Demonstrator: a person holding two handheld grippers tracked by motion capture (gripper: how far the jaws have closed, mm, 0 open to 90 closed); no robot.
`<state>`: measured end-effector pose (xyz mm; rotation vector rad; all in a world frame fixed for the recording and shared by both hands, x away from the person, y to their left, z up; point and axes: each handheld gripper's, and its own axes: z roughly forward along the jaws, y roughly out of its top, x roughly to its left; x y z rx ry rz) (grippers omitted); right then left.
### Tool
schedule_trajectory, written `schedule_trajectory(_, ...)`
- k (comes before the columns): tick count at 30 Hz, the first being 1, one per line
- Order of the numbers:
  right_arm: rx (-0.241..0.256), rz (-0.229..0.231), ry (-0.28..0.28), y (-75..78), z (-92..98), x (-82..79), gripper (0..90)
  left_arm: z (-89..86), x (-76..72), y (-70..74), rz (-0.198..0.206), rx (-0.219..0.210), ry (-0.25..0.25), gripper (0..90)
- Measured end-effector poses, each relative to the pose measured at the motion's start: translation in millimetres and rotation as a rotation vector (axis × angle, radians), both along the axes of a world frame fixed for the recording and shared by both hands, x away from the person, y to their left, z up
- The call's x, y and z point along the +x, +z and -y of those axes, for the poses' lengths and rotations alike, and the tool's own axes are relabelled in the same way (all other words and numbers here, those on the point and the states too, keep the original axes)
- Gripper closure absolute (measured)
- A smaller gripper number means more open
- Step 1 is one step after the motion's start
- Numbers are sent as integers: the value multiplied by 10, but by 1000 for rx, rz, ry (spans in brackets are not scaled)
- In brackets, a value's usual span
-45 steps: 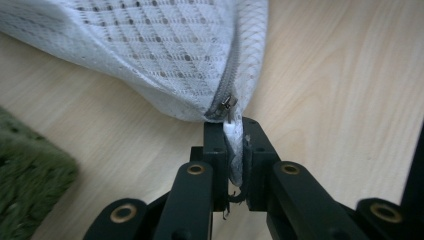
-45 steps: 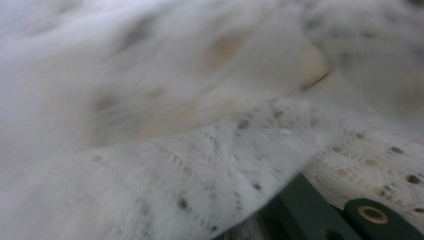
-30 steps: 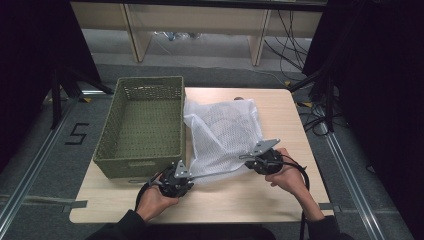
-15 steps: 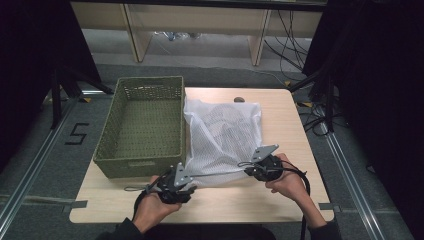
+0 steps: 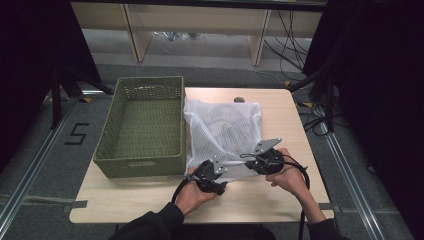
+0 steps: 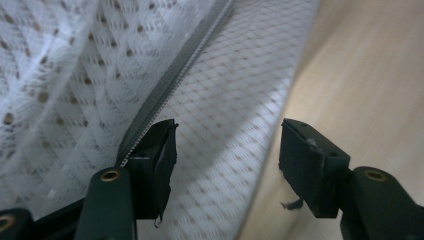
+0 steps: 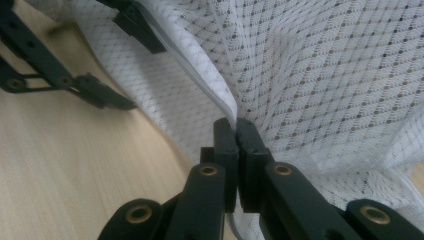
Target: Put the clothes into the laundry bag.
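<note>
Two grippers on the white mesh laundry bag [image 5: 222,132], which lies flat on the wooden table [image 5: 125,200] just right of the green wicker basket [image 5: 142,125], touching its side. My right gripper [image 7: 235,125] is clamped on the bag's near edge beside the zipper [image 6: 172,80], jaws pressed together with a fold of mesh between them. My left gripper [image 6: 225,150] stands wide, one jaw over the zipper line, the other off the bag's edge above bare table; nothing is held between them.

Change over the last second: the left gripper has slid right along the near edge, from the basket's corner toward the right one, and the two now sit near each other in the high view. The right has barely moved.

My reading: the right is anchoring the edge while the left hunts the zipper pull, which I cannot make out in any view. Closing here would likely catch only tape and mesh.
</note>
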<state>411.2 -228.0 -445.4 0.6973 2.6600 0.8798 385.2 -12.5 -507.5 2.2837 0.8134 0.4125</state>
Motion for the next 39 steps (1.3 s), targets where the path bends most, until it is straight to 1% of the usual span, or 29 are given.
schedule_trajectory(1, -1, -1, 1, 4, 9, 2, 899, 5, 26, 6, -4, -4, 4, 403)
schedule_trajectory(3, -6, 15, 16, 4, 23, 32, 899, -16, 95, 10, -57, -40, 1, 548)
schedule_trajectory(4, -6, -6, -30, 13, 11, 0, 899, -15, 105, 10, -54, -42, 10, 609)
schedule_trajectory(5, -8, -2, -34, 13, 6, 1, 899, -16, 115, 18, -41, -29, -6, 659)
schedule_trajectory(6, -8, 12, -2, 7, 6, 25, 899, -14, 117, 20, -58, -32, -18, 753)
schedule_trajectory(7, -13, 9, 14, 0, -8, 32, 899, 3, 109, 14, -55, -41, -2, 807)
schedule_trajectory(8, -16, -1, 12, -9, -27, 25, 899, -2, 98, 17, -54, -34, -17, 868)
schedule_trajectory(9, -22, -1, 23, -19, -40, 32, 899, -3, 84, 11, -58, -47, -7, 887)
schedule_trajectory(11, -21, -10, 38, -45, -82, 49, 899, -30, 49, 14, -52, -45, -19, 893)
schedule_trajectory(13, -16, -28, 49, -85, -139, 82, 898, -50, -1, 20, -83, -46, -36, 895)
schedule_trajectory(14, -9, -45, 37, -112, -178, 97, 898, -49, -37, 11, -90, -64, -48, 895)
schedule_trajectory(16, 9, -56, 64, -178, -261, 179, 898, -64, -99, 4, -94, -74, -68, 895)
schedule_trajectory(19, 21, -84, 32, -288, -401, 277, 900, -81, -168, 4, -103, -80, -97, 895)
schedule_trajectory(20, 20, -71, 34, -322, -446, 317, 900, -88, -181, 6, -93, -78, -99, 896)
schedule_trajectory(22, 15, -73, -18, -366, -527, 366, 900, -108, -188, -9, -104, -90, -86, 896)
schedule_trajectory(23, 10, -59, -7, -378, -552, 409, 900, -115, -193, -7, -105, -88, -87, 896)
schedule_trajectory(24, 16, -44, -29, -391, -573, 438, 900, -115, -201, -4, -111, -91, -92, 897)
schedule_trajectory(25, 10, -22, -47, -401, -581, 468, 900, -117, -206, -6, -111, -93, -88, 897)
schedule_trajectory(27, 22, -28, -95, -415, -580, 521, 900, -121, -213, -10, -106, -93, -91, 897)
schedule_trajectory(28, 20, -6, -109, -435, -564, 569, 900, -125, -215, -2, -110, -86, -104, 897)
schedule_trajectory(29, 24, 8, -101, -448, -537, 630, 900, -118, -217, -10, -114, -90, -96, 897)
schedule_trajectory(30, 27, 7, -121, -459, -515, 665, 900, -112, -224, -8, -120, -99, -101, 897)
schedule_trajectory(31, 30, -6, -129, -464, -510, 692, 900, -116, -217, -5, -107, -86, -107, 897)
schedule_trajectory(32, 19, 6, -142, -459, -507, 715, 900, -109, -223, -14, -114, -98, -101, 896)
schedule_trajectory(33, 19, 19, -127, -451, -501, 736, 900, -114, -215, 4, -108, -78, -120, 896)
schedule_trajectory(36, 2, 15, -128, -440, -524, 718, 900, -111, -211, -5, -121, -96, -109, 895)
schedule_trajectory(37, -8, 12, -117, -432, -530, 692, 900, -114, -216, -6, -116, -97, -108, 895)
schedule_trajectory(38, -16, 6, -97, -418, -534, 659, 900, -123, -219, 1, -95, -77, -116, 895)
schedule_trajectory(39, -33, 15, -73, -397, -525, 629, 900, -124, -230, 3, -98, -80, -117, 894)
